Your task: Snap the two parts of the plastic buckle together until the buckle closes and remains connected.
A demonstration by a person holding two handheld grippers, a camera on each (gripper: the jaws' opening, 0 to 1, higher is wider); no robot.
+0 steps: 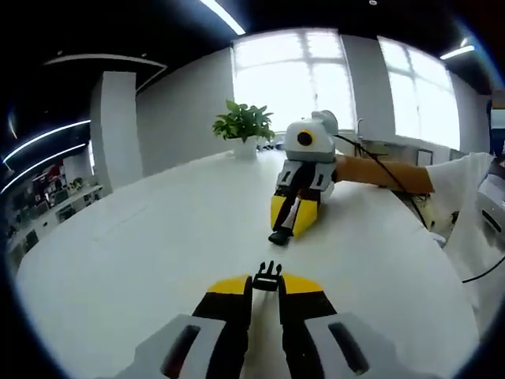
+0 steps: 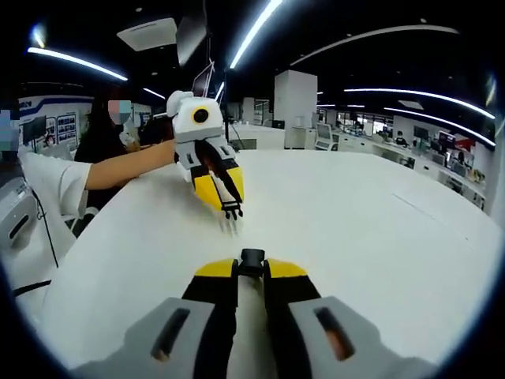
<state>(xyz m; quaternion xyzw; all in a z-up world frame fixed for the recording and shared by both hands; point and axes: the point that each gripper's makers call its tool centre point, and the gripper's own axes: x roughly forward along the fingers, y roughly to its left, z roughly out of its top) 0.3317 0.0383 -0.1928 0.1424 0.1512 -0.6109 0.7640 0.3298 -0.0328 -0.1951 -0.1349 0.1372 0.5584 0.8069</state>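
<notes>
Black pronged plastic buckle half [image 1: 267, 277] pinched in left gripper [image 1: 267, 286], prongs aimed far along the jaws, above white table [image 1: 142, 237]. Right gripper [image 2: 252, 267] clamps black socket buckle half [image 2: 252, 259], likewise lengthwise. Halves face each other, apart. Left gripper view adds potted green plant [image 1: 244, 126]; right gripper view, office desks

White table [image 1: 142, 237], black buckle halves [image 1: 267, 277], yellow-tipped black tool [image 2: 251, 270], green plant [image 1: 244, 122]

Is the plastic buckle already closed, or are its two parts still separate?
Separate. The pronged part sits in the left claw, the socket part in the right claw, with bare white table between them.
</notes>
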